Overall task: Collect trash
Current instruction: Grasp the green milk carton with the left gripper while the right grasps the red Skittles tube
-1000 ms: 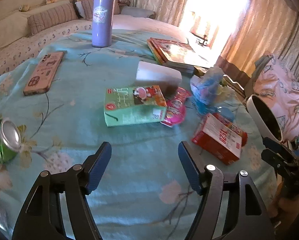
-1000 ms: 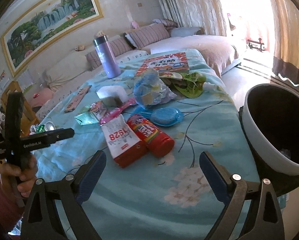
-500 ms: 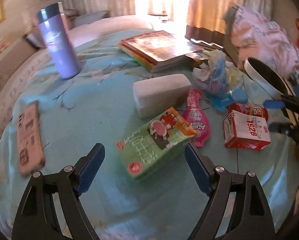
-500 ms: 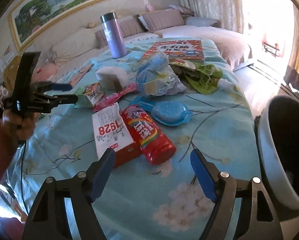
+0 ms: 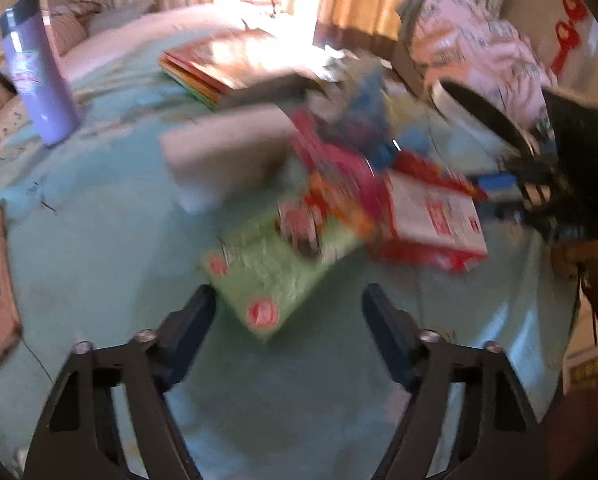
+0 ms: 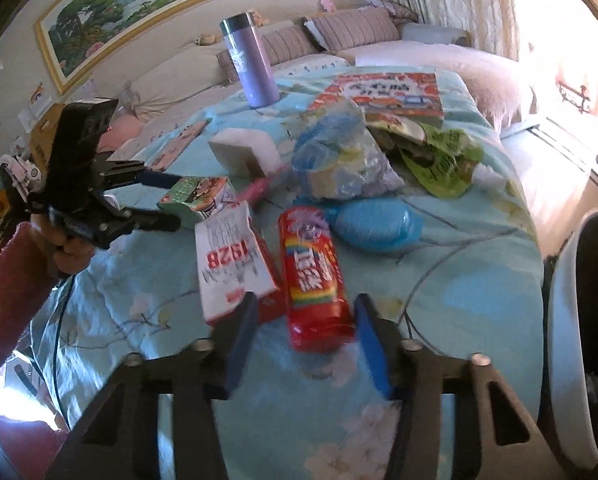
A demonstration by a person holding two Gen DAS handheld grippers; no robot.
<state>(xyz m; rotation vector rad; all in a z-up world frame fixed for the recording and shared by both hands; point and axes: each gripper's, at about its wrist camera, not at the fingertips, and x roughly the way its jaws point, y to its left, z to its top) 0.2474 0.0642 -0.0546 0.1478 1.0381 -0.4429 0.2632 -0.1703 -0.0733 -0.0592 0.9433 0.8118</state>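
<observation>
**A:** Where did the trash lie relative to each gripper?

**B:** The right gripper (image 6: 305, 320) had its fingers spread apart, and the near end of the red snack tube (image 6: 313, 276) lay on the surface between the tips, not yet clamped. The red-and-white carton (image 6: 235, 264) sat just beside the left fingertip, touching the tube's side. The white bin (image 6: 567, 344) stood off the surface edge, to that gripper's right.

**A:** And the left?

**B:** The left gripper (image 5: 289, 312) was also spread wide and empty, with the near corner of the green carton (image 5: 277, 270) just ahead, between the tips. That view was blurred, so fine contact could not be judged.

**A:** How would the tube handle?

**B:** Probably light and fairly stiff, a glossy cylinder likely to roll or slip. I would take it across the body near the end, squeezing gently. The cartons looked like thin cardboard, flat-sided and easy to pinch across their narrow faces, though an empty one could crush.

**A:** Softer things?

**B:** Ahead of the tube lay a blue plastic tub (image 6: 377, 222), a crumpled clear bag (image 6: 343, 156) and a limp green wrapper (image 6: 443, 160); the bag and wrapper would deform and need bunching. The cloth (image 6: 471, 272) beneath was soft and wrinkled, so fingertips could snag it.
</observation>
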